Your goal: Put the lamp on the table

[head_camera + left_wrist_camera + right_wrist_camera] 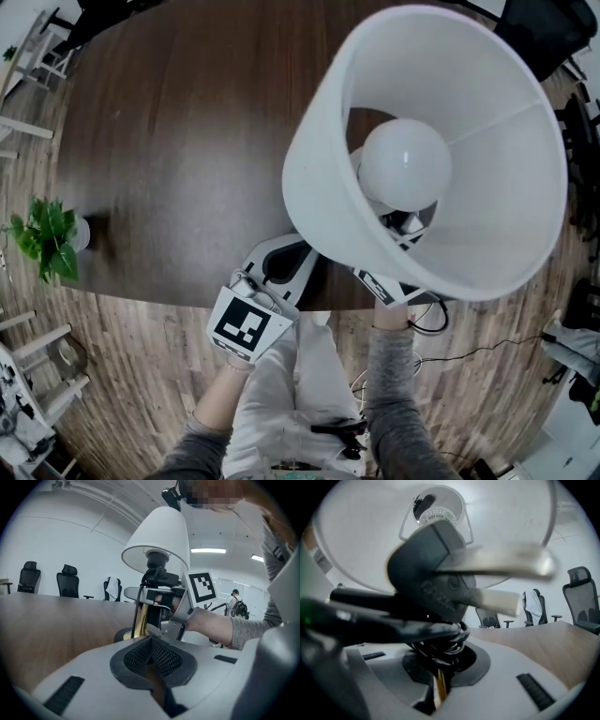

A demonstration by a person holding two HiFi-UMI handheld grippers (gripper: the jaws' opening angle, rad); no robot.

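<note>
My lamp has a plain white shade and a matte white bulb. Its stem is brassy gold, and the cord coiled at it is black, as is the plug, whose prongs are silvery. My left gripper is pale grey with black mesh-patterned pads; my right gripper is the same pale grey with black ribbed strips. The marker cube is white with a black square pattern. The surface is dark brown with faint wood grain. The floor shows grey-brown planks. The plant is green in a white pot. My sleeves are grey, the chairs black.
</note>
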